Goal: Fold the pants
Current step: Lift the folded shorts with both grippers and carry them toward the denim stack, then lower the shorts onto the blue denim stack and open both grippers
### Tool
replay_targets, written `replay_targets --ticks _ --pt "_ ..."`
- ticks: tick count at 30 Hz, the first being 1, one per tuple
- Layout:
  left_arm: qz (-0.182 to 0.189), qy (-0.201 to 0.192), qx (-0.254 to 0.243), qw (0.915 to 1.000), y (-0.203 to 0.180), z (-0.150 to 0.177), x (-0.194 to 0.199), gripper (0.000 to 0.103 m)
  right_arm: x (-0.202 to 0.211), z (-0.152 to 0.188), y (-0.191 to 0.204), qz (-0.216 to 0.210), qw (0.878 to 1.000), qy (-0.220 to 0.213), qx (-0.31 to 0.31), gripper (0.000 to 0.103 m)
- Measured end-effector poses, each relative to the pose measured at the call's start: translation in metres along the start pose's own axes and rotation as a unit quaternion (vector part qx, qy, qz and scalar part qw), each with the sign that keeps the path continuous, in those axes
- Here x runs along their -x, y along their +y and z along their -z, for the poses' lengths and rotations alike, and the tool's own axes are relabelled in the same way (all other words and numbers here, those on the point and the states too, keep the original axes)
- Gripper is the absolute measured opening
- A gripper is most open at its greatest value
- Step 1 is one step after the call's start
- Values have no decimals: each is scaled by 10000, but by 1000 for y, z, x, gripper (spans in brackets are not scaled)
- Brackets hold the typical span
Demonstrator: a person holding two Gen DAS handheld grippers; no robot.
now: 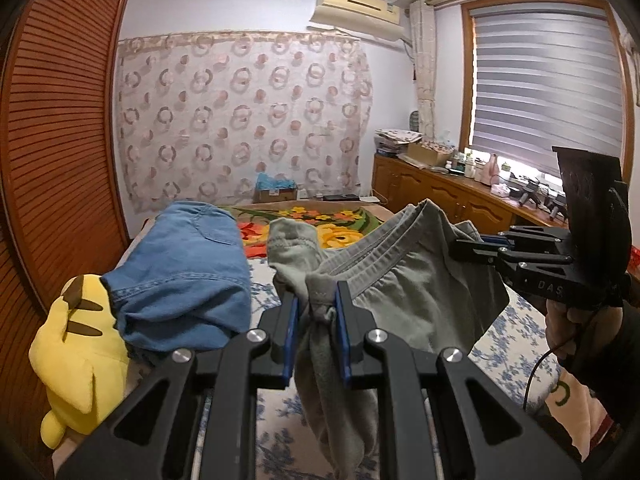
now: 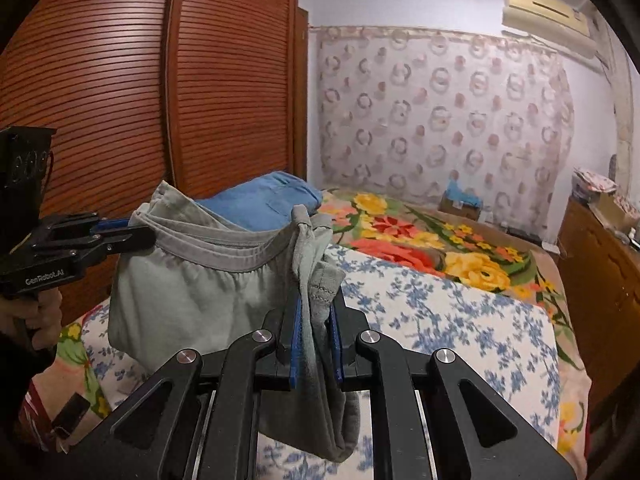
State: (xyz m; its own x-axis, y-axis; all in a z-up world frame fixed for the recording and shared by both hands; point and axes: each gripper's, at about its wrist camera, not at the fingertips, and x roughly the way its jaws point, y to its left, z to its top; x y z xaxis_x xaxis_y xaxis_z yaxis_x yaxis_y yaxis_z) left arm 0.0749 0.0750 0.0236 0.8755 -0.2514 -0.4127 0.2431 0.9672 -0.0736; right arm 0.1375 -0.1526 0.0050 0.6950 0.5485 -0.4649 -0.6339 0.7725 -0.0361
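Grey-green pants [image 1: 404, 280] hang in the air above the bed, held by the waistband at both ends. My left gripper [image 1: 316, 304] is shut on one end of the waistband, with bunched cloth hanging down between its blue pads. My right gripper [image 1: 480, 246] shows at the right of the left wrist view, shut on the other end. In the right wrist view the right gripper [image 2: 316, 316] is shut on the pants [image 2: 188, 292], and the left gripper [image 2: 136, 232] clamps the far waistband corner at left.
A bed with a blue floral sheet [image 2: 440, 320] and flowered blanket [image 2: 420, 236] lies below. Folded blue jeans [image 1: 180, 268] and a yellow plush toy [image 1: 80, 352] lie at the left. A slatted wooden wardrobe [image 2: 120, 92] stands at left, and a cabinet [image 1: 448, 196] under the window at right.
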Motion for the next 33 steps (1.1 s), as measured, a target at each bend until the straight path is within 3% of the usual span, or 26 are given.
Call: replay_targets --ticks 18,33 --pt "-465 -179 116 9987 65 -36 -32 15 -86 -62 1 -227 9980 -102 588 9" --pt "-890 -292 246 9953 104 -47 -53 15 -159 -118 3 -85 9922 -343 1193 9"
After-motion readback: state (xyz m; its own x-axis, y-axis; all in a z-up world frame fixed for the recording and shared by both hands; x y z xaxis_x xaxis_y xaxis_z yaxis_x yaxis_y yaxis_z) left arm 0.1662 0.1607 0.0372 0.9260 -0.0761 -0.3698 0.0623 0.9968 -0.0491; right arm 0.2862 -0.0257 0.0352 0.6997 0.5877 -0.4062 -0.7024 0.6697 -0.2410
